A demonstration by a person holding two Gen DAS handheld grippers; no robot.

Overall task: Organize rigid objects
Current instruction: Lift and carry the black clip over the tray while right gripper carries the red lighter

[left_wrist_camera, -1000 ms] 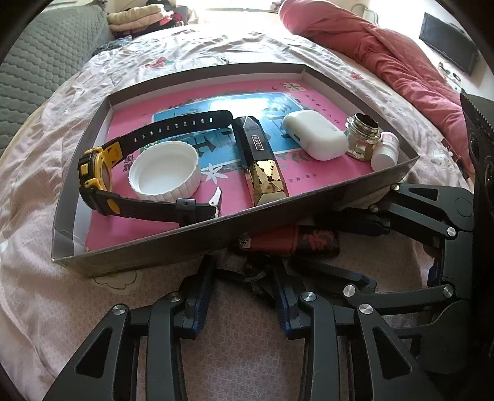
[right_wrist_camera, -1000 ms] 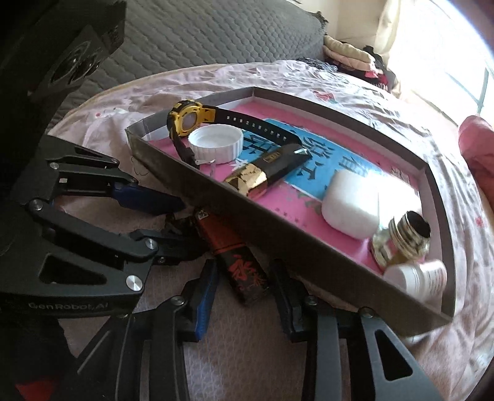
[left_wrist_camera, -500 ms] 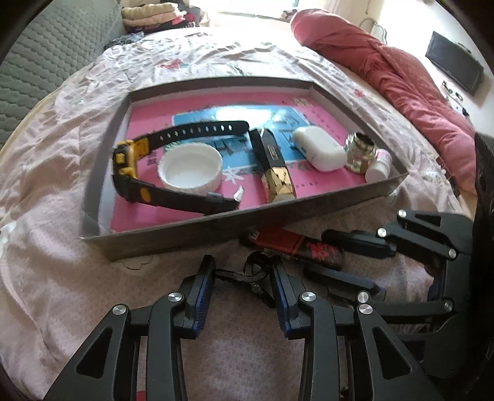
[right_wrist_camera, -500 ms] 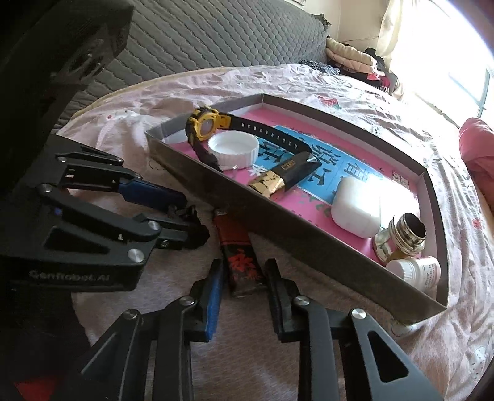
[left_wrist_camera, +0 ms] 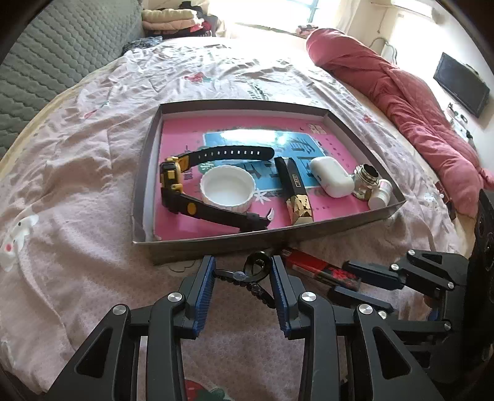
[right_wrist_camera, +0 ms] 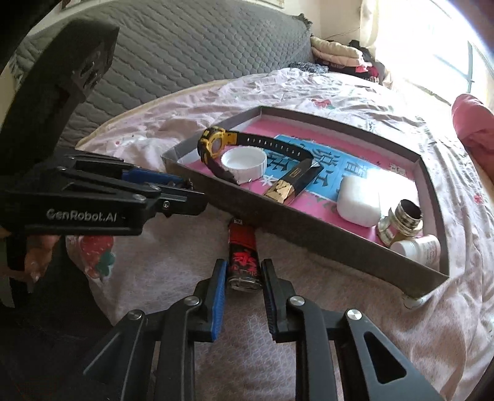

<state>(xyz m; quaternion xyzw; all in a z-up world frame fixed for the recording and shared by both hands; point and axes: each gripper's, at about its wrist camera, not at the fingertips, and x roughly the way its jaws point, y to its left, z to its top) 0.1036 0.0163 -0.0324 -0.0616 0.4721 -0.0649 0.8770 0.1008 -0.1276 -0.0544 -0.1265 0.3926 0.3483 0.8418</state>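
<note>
A shallow grey tray (left_wrist_camera: 216, 240) with a pink floor sits on the bed. It holds a yellow-and-black watch (left_wrist_camera: 173, 182), a white cap (left_wrist_camera: 227, 188), a black-and-gold stick (left_wrist_camera: 296, 191), a white case (left_wrist_camera: 330, 175), a metal jar (left_wrist_camera: 366, 182) and a small white bottle (left_wrist_camera: 381, 197). My left gripper (left_wrist_camera: 243, 262) is shut on a black key ring (left_wrist_camera: 258, 267) with a beaded strap, just in front of the tray's near wall. A red-and-black lighter (right_wrist_camera: 241, 246) lies between the closing jaws of my right gripper (right_wrist_camera: 244, 265), whose pads touch its sides.
A grey quilted headboard (left_wrist_camera: 46, 61) borders the bed on the left. A rolled red quilt (left_wrist_camera: 401, 92) lies along the right side. Folded clothes (left_wrist_camera: 173, 21) are stacked at the far end. A person's hand (right_wrist_camera: 34, 262) holds the left gripper's handle.
Both views have drawn back and upward from the tray. The right jaws have narrowed onto the lighter. The key ring stays between the left fingers.
</note>
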